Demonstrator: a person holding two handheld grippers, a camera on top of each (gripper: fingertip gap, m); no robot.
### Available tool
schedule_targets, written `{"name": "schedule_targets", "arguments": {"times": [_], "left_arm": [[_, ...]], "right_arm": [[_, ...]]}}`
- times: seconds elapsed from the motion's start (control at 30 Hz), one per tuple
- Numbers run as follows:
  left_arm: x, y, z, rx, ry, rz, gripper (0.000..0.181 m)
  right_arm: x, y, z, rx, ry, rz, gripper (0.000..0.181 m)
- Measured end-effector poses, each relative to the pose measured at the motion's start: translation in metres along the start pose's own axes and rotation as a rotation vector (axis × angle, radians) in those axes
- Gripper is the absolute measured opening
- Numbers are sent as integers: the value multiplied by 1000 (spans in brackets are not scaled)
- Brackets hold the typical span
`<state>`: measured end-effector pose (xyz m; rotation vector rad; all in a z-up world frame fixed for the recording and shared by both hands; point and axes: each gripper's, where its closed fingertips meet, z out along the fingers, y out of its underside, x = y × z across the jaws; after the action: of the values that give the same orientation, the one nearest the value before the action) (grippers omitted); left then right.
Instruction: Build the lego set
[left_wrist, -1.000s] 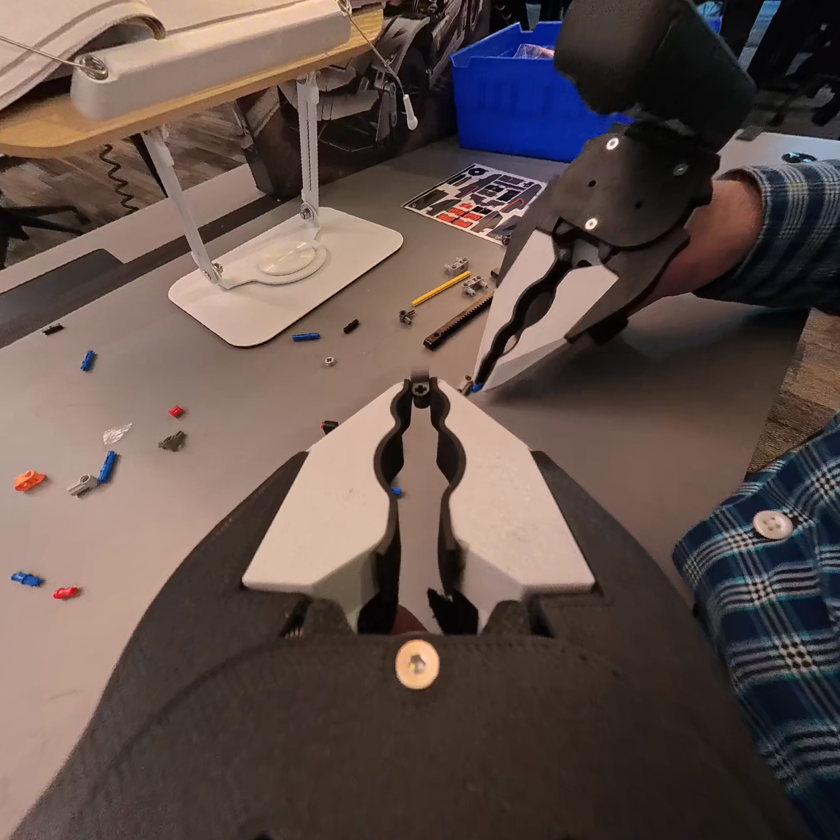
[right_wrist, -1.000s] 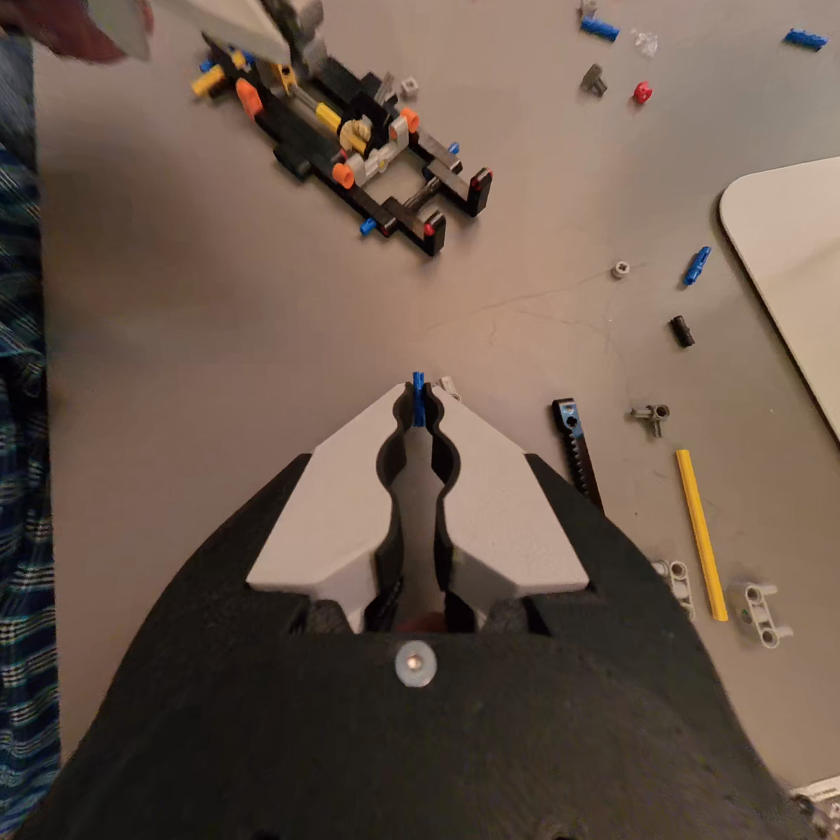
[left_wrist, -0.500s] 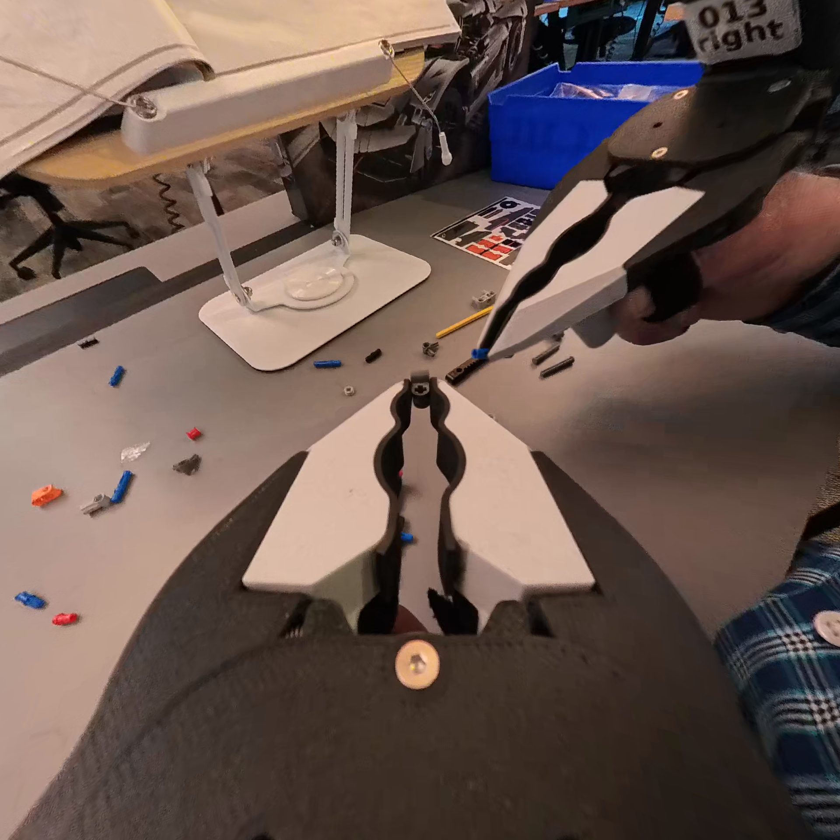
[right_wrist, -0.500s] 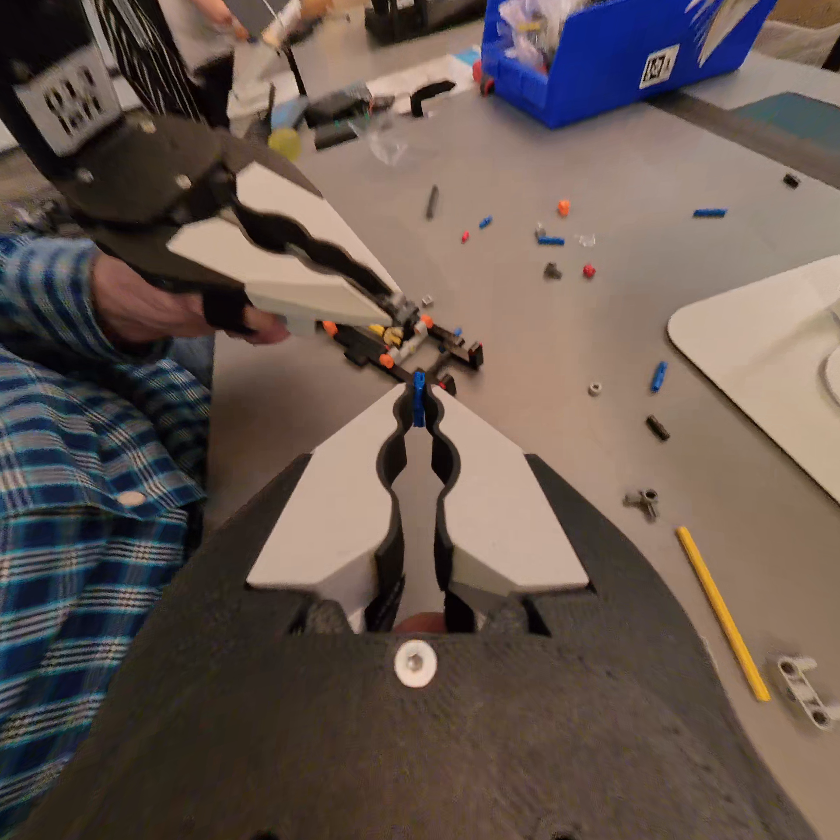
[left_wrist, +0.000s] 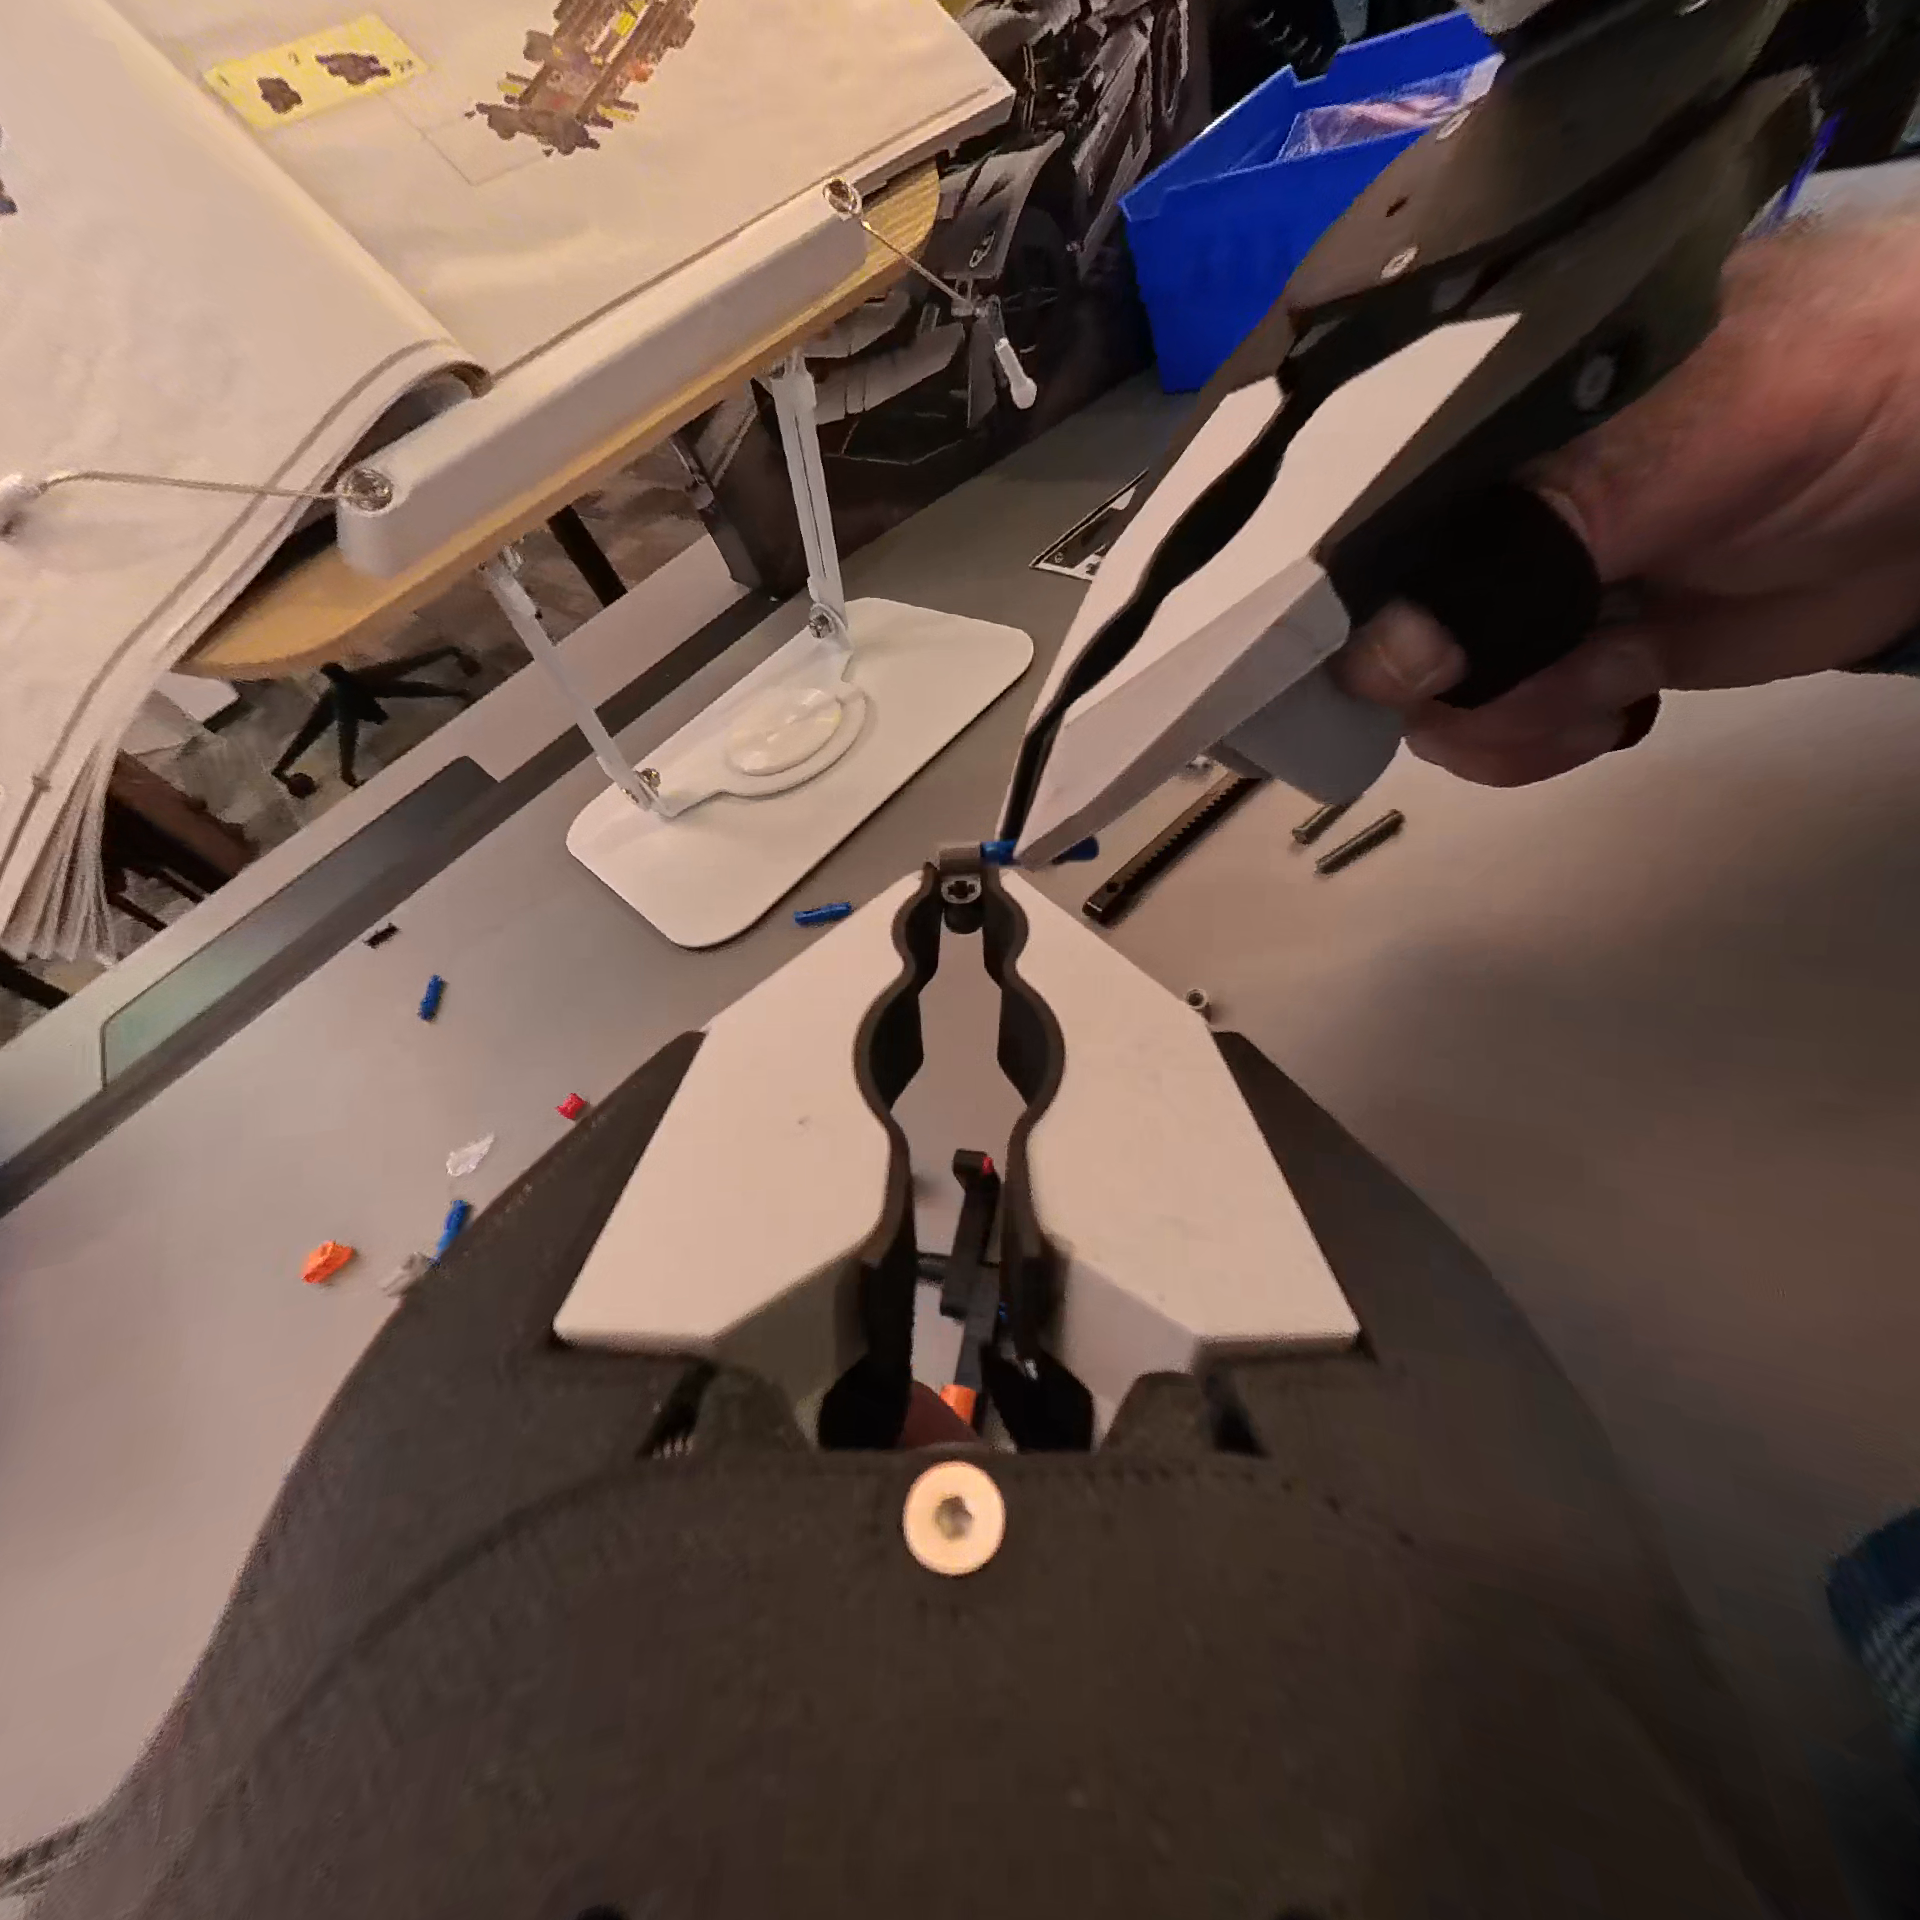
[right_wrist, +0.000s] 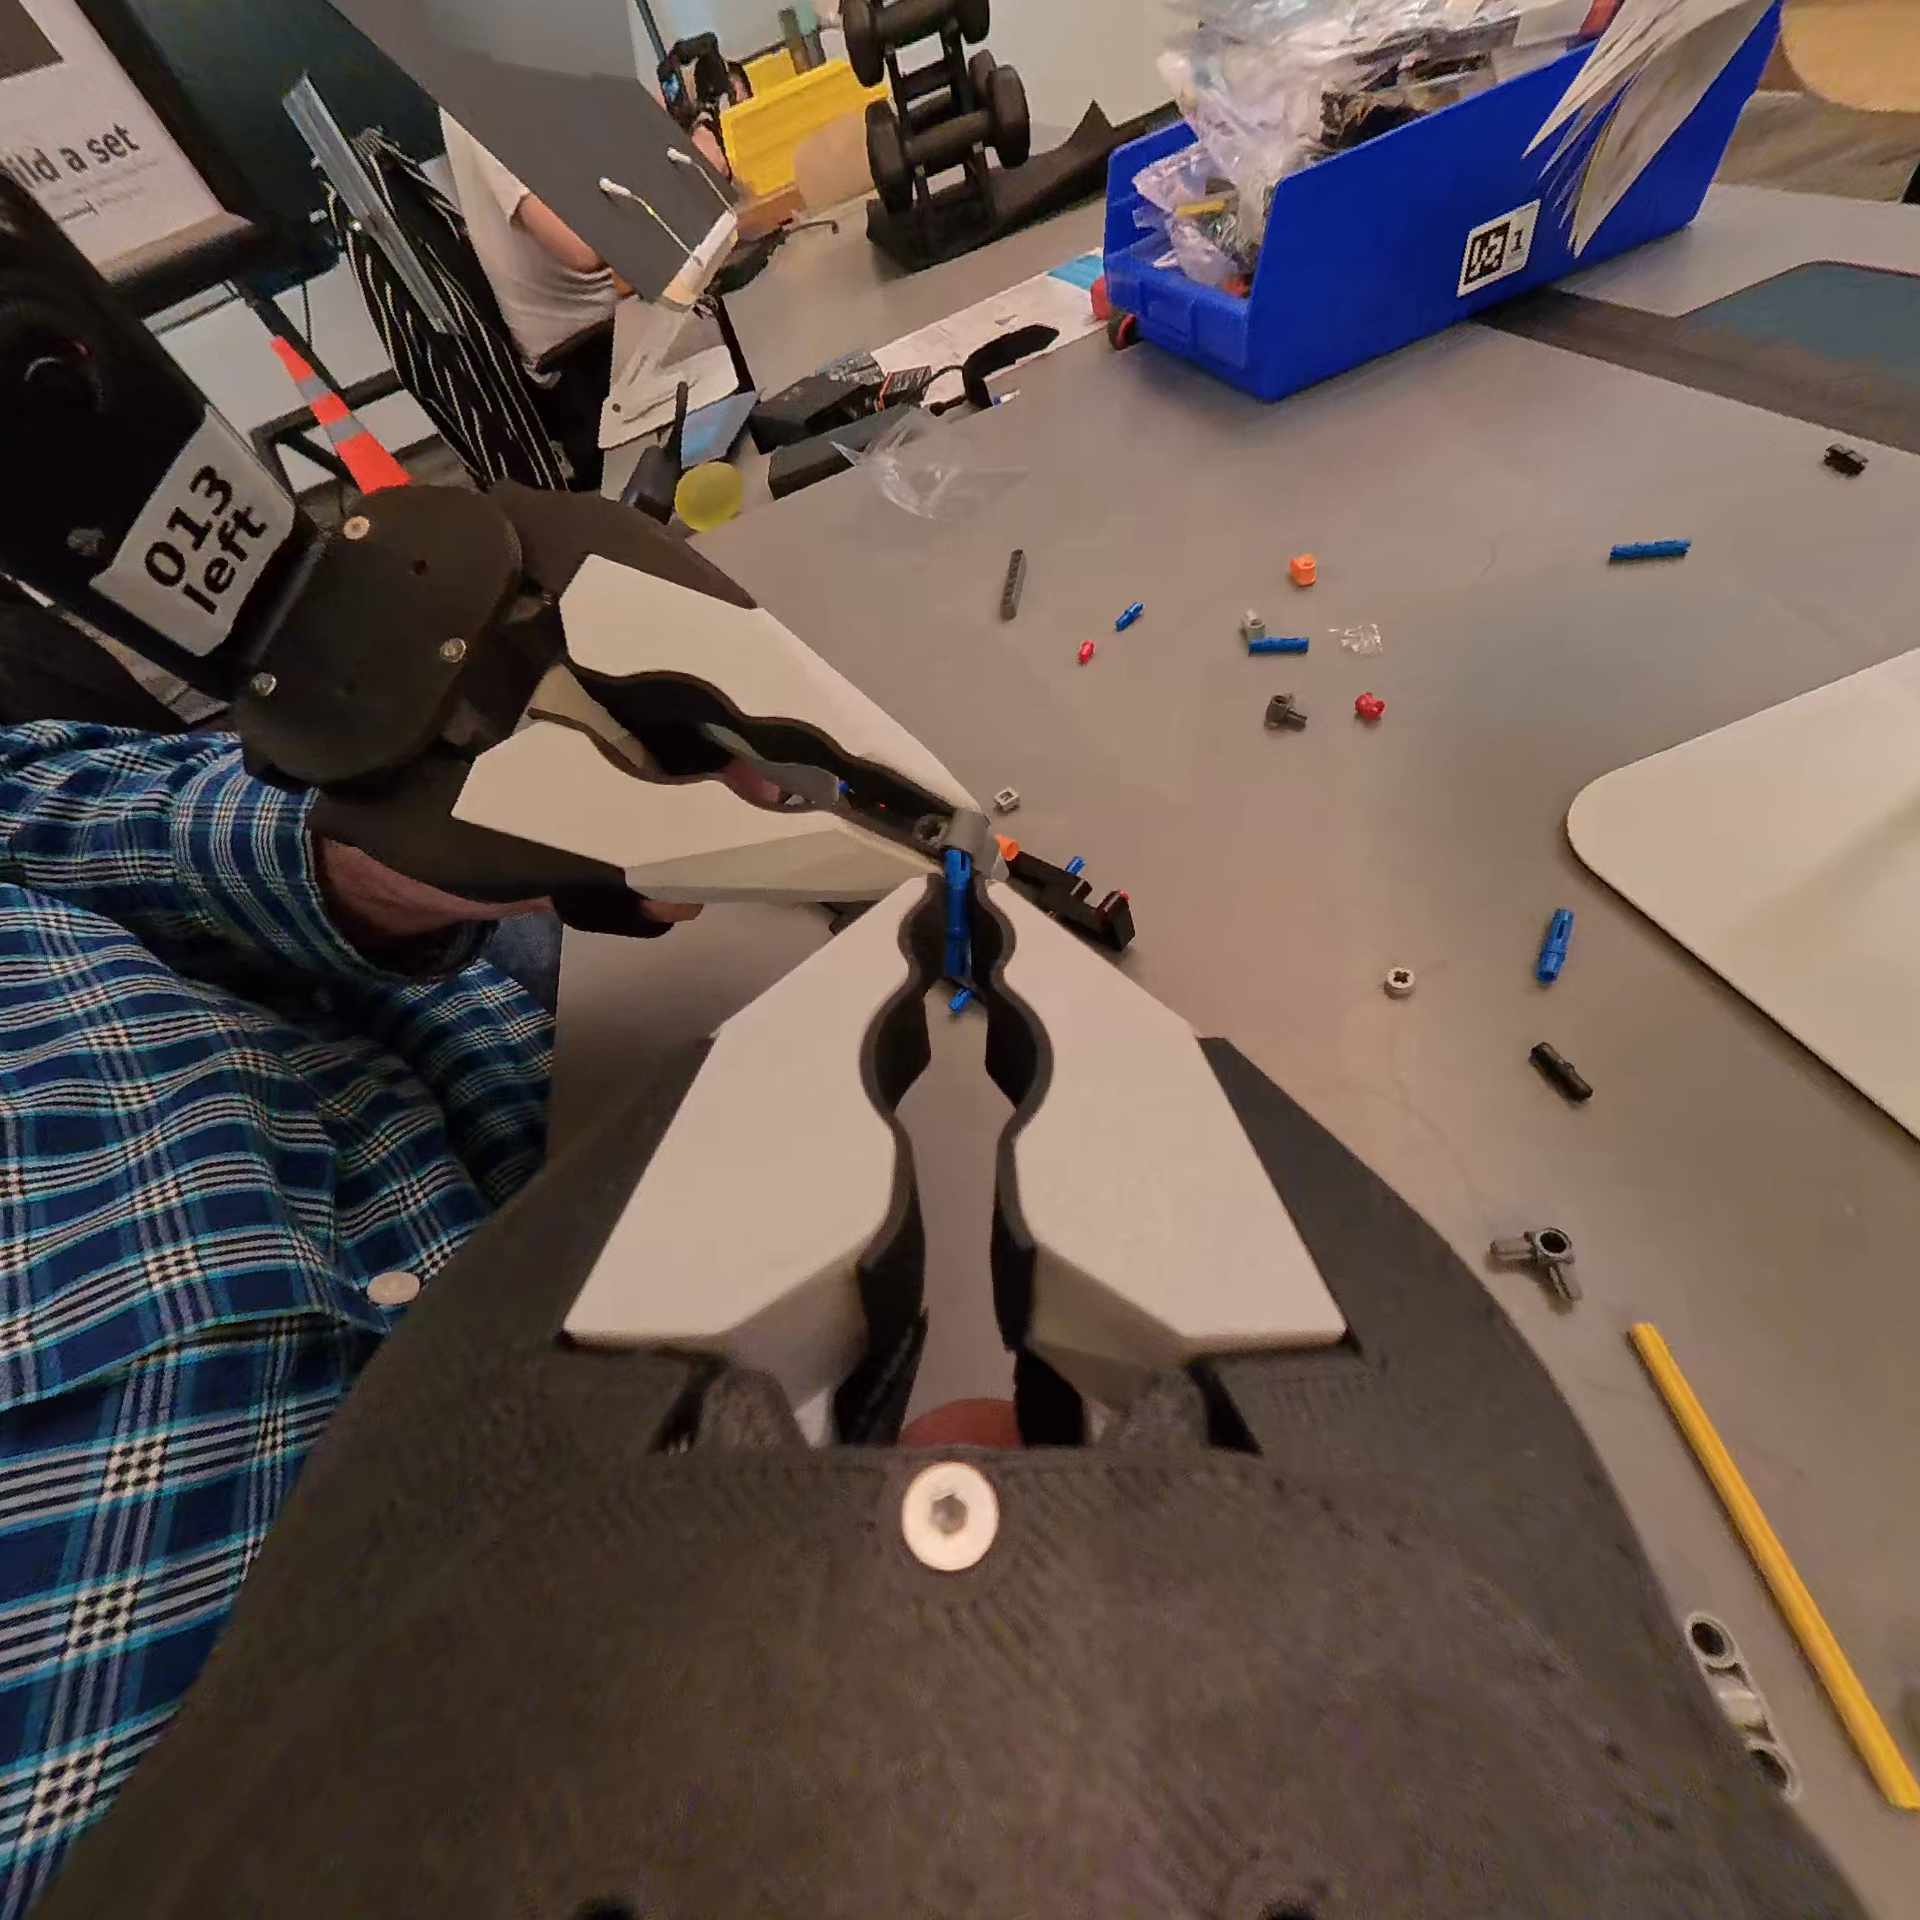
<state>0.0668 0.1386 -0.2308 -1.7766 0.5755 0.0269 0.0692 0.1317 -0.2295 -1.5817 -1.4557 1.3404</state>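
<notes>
Above the grey table: both my grippers meet tip to tip, raised off the table (left_wrist: 1455, 1091).
Left gripper (left_wrist: 961, 894): my fingers are pressed onto a small grey connector (left_wrist: 961, 860) with a cross-shaped hole; it sticks out just past the tips.
Left gripper from the right wrist view (right_wrist: 951, 836): it comes in from the left, the grey connector (right_wrist: 971, 829) at its tip.
Right gripper (right_wrist: 956, 914): my fingers pinch a blue pin (right_wrist: 956, 920) upright between the tips.
Right gripper from the left wrist view (left_wrist: 1023, 847): it slants down from the upper right, the blue pin (left_wrist: 995, 850) poking from its tip.
Contact: the blue pin's end touches the grey connector; whether it has entered a hole I cannot tell.
Black chassis (right_wrist: 1081, 894): the part-built black frame lies on the table just beyond and below the two tips, mostly hidden by my fingers.
Loose pieces: a yellow axle (right_wrist: 1766, 1558) lies on the table to the right, a black pin (right_wrist: 1561, 1072) and a second blue pin (right_wrist: 1552, 943) nearer the white stand base (right_wrist: 1766, 883).
Far side: a blue bin (right_wrist: 1403, 229) of bagged parts stands at the far side of the table.
Instruction book (left_wrist: 312, 260): it lies open on the raised stand, up and to the left.
</notes>
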Motion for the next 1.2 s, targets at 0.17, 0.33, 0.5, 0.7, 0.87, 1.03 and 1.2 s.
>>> {"name": "schedule_targets", "arguments": {"times": [0.17,0.33,0.5,0.7,0.87,1.03,1.2], "left_arm": [[0,-2,3,-14,-32,101,5],[0,-4,6,-36,-88,210,5],[-3,-10,9,-30,-184,235,5],[-3,-10,11,-53,-260,338,5],[-4,-11,10,-69,-292,393,5],[-7,-5,10,-49,-230,160,5],[-4,-13,11,37,-71,-144,5]], "right_arm": [[3,0,-1,4,-4,32,1],[7,0,-1,10,24,58,0],[11,-6,-5,77,74,83,0],[13,-9,-6,125,106,121,0],[13,-11,-6,131,109,123,0],[14,-10,-1,127,74,154,0],[11,-22,-11,144,46,52,18]]}}
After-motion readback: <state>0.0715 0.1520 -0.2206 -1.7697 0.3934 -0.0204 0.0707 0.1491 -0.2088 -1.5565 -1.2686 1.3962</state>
